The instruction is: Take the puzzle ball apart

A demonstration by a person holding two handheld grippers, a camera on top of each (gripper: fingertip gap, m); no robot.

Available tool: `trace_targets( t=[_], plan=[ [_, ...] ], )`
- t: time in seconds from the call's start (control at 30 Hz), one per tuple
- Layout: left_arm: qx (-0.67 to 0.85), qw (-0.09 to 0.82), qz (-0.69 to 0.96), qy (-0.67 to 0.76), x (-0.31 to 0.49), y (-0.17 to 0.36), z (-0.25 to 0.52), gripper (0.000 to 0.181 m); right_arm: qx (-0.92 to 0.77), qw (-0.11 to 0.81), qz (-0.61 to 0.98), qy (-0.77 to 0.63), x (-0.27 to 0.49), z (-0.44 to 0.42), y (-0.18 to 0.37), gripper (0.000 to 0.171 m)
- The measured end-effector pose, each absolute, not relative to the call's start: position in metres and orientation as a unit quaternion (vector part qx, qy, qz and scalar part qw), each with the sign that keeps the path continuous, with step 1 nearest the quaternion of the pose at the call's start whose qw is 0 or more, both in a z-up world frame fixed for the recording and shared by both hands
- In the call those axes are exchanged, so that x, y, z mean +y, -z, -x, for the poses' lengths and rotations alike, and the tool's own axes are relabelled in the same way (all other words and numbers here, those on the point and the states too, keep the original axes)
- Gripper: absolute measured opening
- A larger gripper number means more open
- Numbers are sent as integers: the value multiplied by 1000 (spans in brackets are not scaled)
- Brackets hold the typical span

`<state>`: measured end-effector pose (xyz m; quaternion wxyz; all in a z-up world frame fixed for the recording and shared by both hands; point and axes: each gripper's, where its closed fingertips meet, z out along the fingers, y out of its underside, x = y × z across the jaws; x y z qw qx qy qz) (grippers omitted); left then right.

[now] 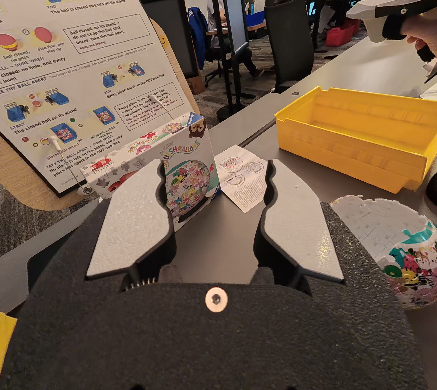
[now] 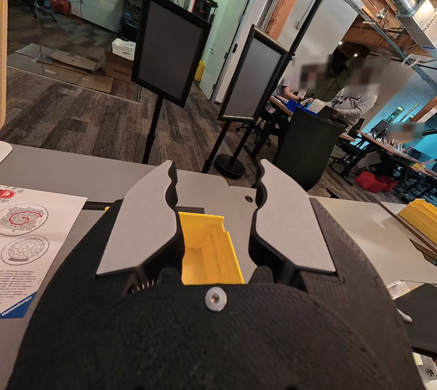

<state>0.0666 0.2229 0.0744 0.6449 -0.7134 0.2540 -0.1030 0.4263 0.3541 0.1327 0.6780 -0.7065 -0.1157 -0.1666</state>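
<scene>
A partly opened puzzle ball (image 1: pixel 399 248) lies on the grey table at the right edge of the left wrist view; its white inner shell and colourful outer print both show. My left gripper (image 1: pixel 214 172) is open and empty, left of the ball and pointing at the puzzle box (image 1: pixel 165 170). My right gripper (image 2: pixel 216 175) is open and empty, held above the empty yellow bin (image 2: pixel 208 253). That bin (image 1: pixel 354 139) stands behind the ball in the left wrist view. The right gripper also shows high at the top right in that view (image 1: pixel 397 0), in a hand.
An instruction board (image 1: pixel 78 66) leans at the back left. A folded paper leaflet (image 1: pixel 241 177) lies between the box and the bin, and shows in the right wrist view (image 2: pixel 30 241). Sign stands (image 2: pixel 170 54), a black chair (image 2: pixel 305 154) and seated people are beyond the table edge. One gripper's finger ends stand about 40 centimeters off the other's. My left gripper's tips are some 15 centimeters from the partly opened puzzle ball (image 1: pixel 399 248).
</scene>
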Motion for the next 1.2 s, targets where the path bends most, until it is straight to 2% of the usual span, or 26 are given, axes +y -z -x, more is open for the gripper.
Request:
trace_targets(
  t=[0.8, 0.97, 1.03, 1.2],
  plan=[
    [256, 620, 736, 92, 227, -60, -68, 80, -124, 670, 716, 148, 358, -424, -125, 64],
    [238, 599, 765, -19, 235, -50, -44, 81, -159, 669, 717, 117, 360, -404, -119, 65],
    [225, 582, 780, -58, 238, -45, -34, 71, -185, 672, 713, 71, 358, -384, -117, 65],
    [194, 555, 787, -187, 244, -38, -4, 75, -249, 724, 642, 43, 335, -343, -139, 62]
  ],
)
